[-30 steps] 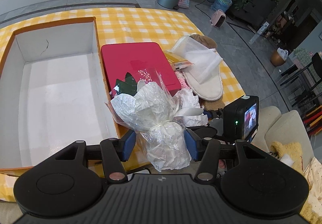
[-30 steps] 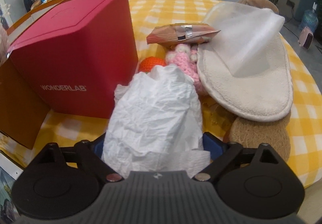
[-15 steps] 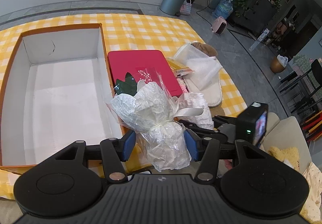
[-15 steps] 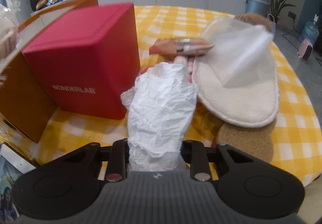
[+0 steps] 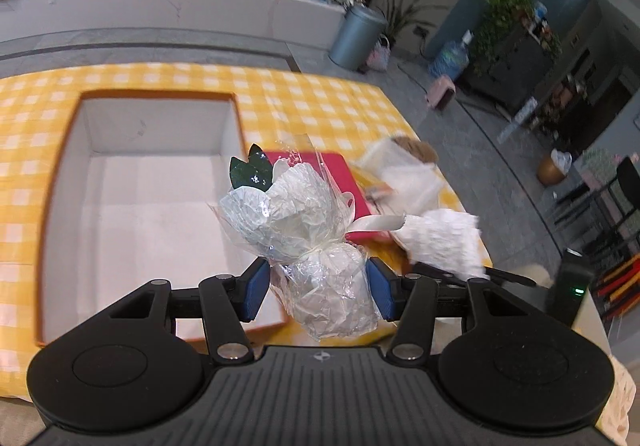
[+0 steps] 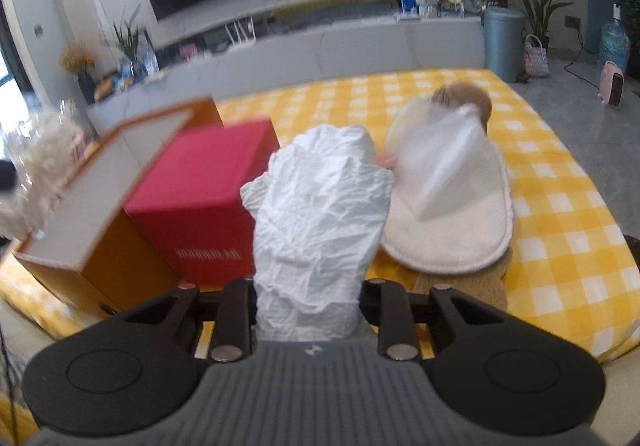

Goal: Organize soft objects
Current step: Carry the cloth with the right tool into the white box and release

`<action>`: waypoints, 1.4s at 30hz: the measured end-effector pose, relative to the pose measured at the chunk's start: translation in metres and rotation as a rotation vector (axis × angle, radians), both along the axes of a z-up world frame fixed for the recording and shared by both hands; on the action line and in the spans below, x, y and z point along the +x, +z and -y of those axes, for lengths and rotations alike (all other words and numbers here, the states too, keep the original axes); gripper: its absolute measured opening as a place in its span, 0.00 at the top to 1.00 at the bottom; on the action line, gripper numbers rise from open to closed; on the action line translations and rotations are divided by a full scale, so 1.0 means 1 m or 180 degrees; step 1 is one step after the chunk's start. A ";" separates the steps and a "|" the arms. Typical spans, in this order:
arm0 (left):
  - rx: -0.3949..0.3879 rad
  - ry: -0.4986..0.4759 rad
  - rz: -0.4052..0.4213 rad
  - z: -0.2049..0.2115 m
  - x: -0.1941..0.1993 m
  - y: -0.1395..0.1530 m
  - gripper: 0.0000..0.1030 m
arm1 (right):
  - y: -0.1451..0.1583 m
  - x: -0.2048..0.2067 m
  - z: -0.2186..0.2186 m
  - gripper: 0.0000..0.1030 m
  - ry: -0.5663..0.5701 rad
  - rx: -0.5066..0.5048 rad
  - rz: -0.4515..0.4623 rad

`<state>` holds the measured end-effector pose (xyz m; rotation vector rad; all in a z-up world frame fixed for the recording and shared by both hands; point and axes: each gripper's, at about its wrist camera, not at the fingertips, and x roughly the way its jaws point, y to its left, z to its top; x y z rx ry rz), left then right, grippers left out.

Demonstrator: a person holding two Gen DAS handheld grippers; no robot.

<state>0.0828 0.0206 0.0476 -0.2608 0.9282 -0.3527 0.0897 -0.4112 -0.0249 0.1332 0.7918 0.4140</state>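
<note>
The left gripper (image 5: 316, 288) is clamped on a cellophane bundle (image 5: 304, 234) with a green leaf; its blue pads (image 5: 256, 288) press both sides. The bundle hangs in the air above the near right corner of the open box (image 5: 132, 205). The right gripper (image 6: 308, 310) is closed tight on crumpled white paper (image 6: 320, 221), lifted over the checked table (image 6: 560, 246). Behind the paper, a red box (image 6: 204, 205) stands on the left and a white slipper (image 6: 452, 221) lies on the right.

Both wrist views angled down; shared red box (image 5: 320, 181) (close)
</note>
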 end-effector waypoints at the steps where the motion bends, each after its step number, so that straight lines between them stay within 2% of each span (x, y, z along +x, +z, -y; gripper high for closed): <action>1: 0.0038 0.0017 0.0020 -0.006 -0.001 0.002 0.41 | 0.006 -0.001 0.000 0.75 -0.0005 0.0051 0.0042; 6: 0.0372 0.0328 0.0163 -0.036 -0.005 0.001 0.41 | 0.039 -0.007 -0.017 0.75 0.0080 0.0282 0.0251; 10: 0.0730 0.0540 0.0157 -0.050 -0.004 -0.013 0.41 | 0.058 -0.011 -0.057 0.75 0.0409 0.0352 0.0358; 13: 0.1100 0.0544 0.0159 -0.047 -0.004 -0.026 0.41 | 0.067 -0.012 -0.095 0.75 0.0624 0.0402 0.0398; 16: 0.1216 0.0403 0.0088 -0.041 -0.003 -0.039 0.41 | 0.072 -0.008 -0.133 0.75 0.0829 0.0489 0.0426; 19: 0.1248 0.0308 0.0048 -0.038 -0.004 -0.048 0.41 | 0.068 0.003 -0.175 0.75 0.0987 0.0471 0.0402; 24: 0.1574 0.0392 0.0105 -0.036 -0.004 -0.061 0.41 | 0.054 0.018 -0.227 0.75 0.1029 0.0255 0.0368; 27: 0.1697 0.0408 0.0039 -0.034 -0.003 -0.067 0.41 | 0.045 0.025 -0.248 0.75 0.1039 0.0005 0.0394; 29: 0.1810 0.0450 0.0016 -0.033 -0.001 -0.073 0.41 | 0.037 0.031 -0.257 0.75 0.1033 -0.0119 0.0385; 33: 0.2044 0.0510 -0.0004 -0.025 -0.001 -0.078 0.41 | 0.024 0.034 -0.264 0.75 0.1068 -0.0173 0.0269; 37: 0.2113 0.0548 0.0037 -0.023 0.000 -0.075 0.32 | 0.017 0.033 -0.271 0.75 0.1101 -0.0261 0.0205; 40: 0.2114 0.0528 0.0151 -0.022 -0.005 -0.071 0.31 | 0.012 0.031 -0.273 0.75 0.1066 -0.0299 0.0159; 42: 0.2098 0.0562 0.0264 -0.025 -0.009 -0.065 0.24 | 0.009 0.030 -0.274 0.75 0.1060 -0.0338 0.0123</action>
